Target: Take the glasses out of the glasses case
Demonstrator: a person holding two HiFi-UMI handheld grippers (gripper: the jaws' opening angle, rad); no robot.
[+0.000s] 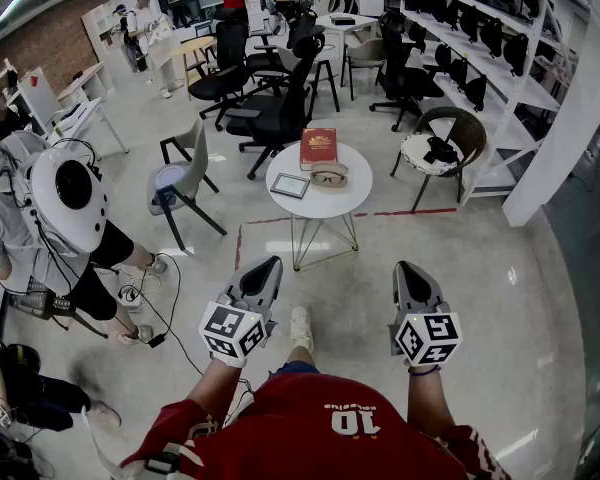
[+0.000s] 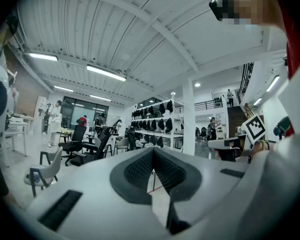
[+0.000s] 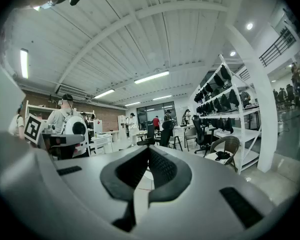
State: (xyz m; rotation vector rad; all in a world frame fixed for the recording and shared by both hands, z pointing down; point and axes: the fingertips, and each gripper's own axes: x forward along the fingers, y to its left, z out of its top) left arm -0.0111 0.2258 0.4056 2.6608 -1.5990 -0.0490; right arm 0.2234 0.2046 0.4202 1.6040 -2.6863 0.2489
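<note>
An open tan glasses case (image 1: 329, 181) lies on a small round white table (image 1: 322, 206) a few steps ahead, and dark-framed glasses (image 1: 329, 177) rest in it. Both grippers are held low, well short of the table. My left gripper (image 1: 265, 266) points up toward the table; its jaws meet at the tip with nothing between them (image 2: 153, 150). My right gripper (image 1: 408, 268) is beside it, also shut and empty (image 3: 148, 149). Neither gripper view shows the case.
A red book (image 1: 318, 148) and a small framed tablet (image 1: 290, 185) share the table. A grey chair (image 1: 183, 180) stands left of it and a wicker chair (image 1: 442, 146) to the right. A person with a white headset (image 1: 68, 193) crouches at left. Black office chairs (image 1: 275, 108) stand behind.
</note>
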